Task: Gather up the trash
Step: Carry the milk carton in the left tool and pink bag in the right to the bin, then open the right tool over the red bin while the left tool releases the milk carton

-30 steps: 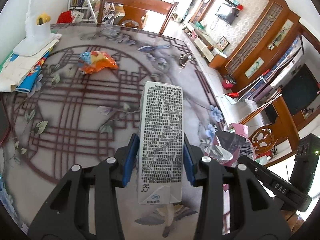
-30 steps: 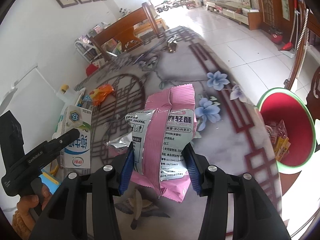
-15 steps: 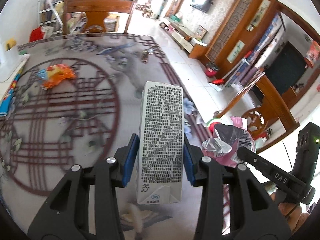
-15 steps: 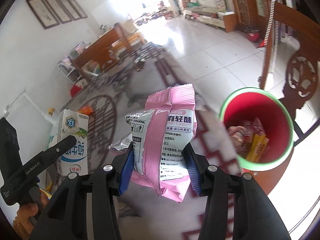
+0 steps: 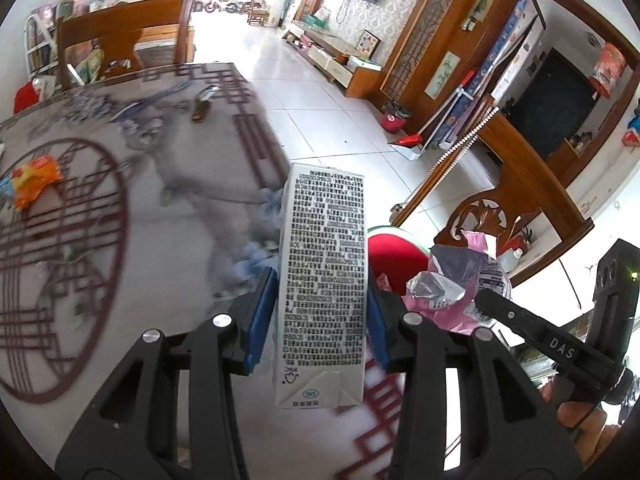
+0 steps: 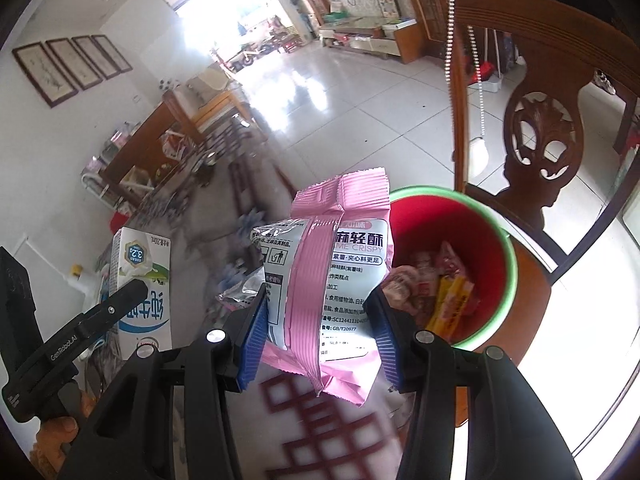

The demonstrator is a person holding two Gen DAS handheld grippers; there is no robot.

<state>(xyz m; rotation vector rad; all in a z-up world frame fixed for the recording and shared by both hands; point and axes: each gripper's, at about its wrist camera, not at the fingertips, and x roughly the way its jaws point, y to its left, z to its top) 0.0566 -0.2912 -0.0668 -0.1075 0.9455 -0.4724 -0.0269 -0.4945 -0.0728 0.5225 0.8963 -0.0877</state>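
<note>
Left wrist view shows our left gripper (image 5: 322, 322) pinching a milk carton (image 5: 325, 280) upright over the patterned table (image 5: 132, 264) edge, with an orange wrapper (image 5: 34, 178) left behind on it. Our right gripper (image 6: 318, 336) clamps a pink snack bag (image 6: 332, 276) just before the red bin (image 6: 496, 248), which already holds wrappers; a carved wooden chair (image 6: 536, 132) stands behind it. Since a second ago, both hands have swung off the table toward the bin.
</note>
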